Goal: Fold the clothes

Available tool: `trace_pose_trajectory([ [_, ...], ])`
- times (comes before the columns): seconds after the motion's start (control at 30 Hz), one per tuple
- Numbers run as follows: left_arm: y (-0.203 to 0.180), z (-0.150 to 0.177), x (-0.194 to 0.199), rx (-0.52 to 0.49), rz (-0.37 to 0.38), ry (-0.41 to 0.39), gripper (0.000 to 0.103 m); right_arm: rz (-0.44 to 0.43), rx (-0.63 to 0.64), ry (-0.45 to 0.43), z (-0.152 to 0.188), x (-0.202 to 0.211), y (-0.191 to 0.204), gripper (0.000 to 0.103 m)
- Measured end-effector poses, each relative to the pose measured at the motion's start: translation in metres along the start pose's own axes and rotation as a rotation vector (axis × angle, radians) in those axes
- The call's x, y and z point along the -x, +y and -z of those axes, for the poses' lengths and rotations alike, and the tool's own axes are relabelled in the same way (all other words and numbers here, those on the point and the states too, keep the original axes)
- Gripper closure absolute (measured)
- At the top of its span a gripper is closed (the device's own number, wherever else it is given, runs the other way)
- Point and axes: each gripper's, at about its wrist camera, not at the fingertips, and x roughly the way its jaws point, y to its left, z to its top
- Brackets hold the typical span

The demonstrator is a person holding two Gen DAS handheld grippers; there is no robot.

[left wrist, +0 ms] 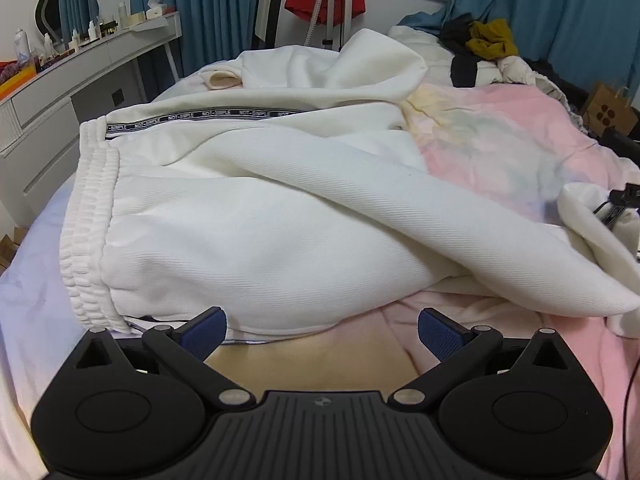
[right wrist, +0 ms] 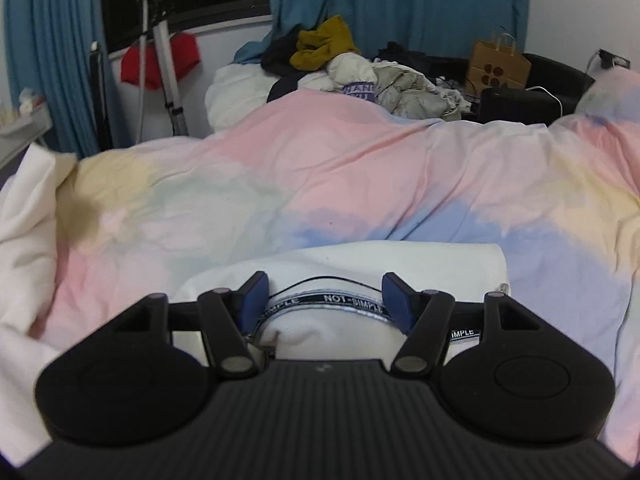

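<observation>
blue-padded left gripper (left wrist: 322, 330) hangs with jaws spread wide and empty, just short of the white trousers (left wrist: 248, 216) on the pastel duvet (left wrist: 500, 132). their long axis runs left to right, elastic waistband (left wrist: 86, 232) leftward. right gripper (right wrist: 325, 300), also spread, straddles the lettered side tape (right wrist: 320, 302) without pinching, so it sits nearer.

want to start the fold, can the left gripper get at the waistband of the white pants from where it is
Probably yes. The left gripper is open with its jaws spread, and the elastic waistband of the white pants lies just ahead to its left on the bedspread, nothing covering it.
</observation>
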Motion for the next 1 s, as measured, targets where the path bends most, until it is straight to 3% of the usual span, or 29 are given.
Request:
trace_pose_trajectory([
  [0.2,0.017,0.001,-0.008,0.036,0.062,0.036,0.0,0.023,0.096,0.018,0.008,0.021,0.015,0.037],
  [0.37,0.043,0.004,-0.023,0.13,0.139,0.095,0.0,0.074,0.105,0.042,0.016,-0.002,0.007,0.038],
  [0.43,0.052,0.004,-0.029,0.173,0.167,0.12,0.0,0.062,0.05,0.042,0.014,-0.008,0.0,0.049],
  [0.5,0.061,0.004,-0.031,0.21,0.188,0.124,0.0,0.071,0.004,0.027,0.01,-0.009,-0.003,0.079],
  [0.57,0.07,0.004,-0.034,0.252,0.212,0.129,0.0,0.108,-0.021,-0.023,0.005,-0.002,-0.005,0.086],
  [0.67,0.089,0.008,-0.034,0.346,0.273,0.151,0.0,0.147,-0.065,-0.129,-0.001,0.014,-0.014,0.088],
  [0.9,0.133,0.016,-0.036,0.571,0.416,0.201,0.004,0.257,-0.047,-0.581,0.003,0.073,-0.026,0.089],
  [0.93,0.142,0.02,-0.035,0.615,0.432,0.206,0.005,0.294,-0.031,-0.592,0.007,0.074,-0.026,0.089],
  [1.0,0.155,0.026,-0.037,0.677,0.447,0.213,0.007,0.33,-0.027,-0.521,0.011,0.065,-0.031,0.088],
])
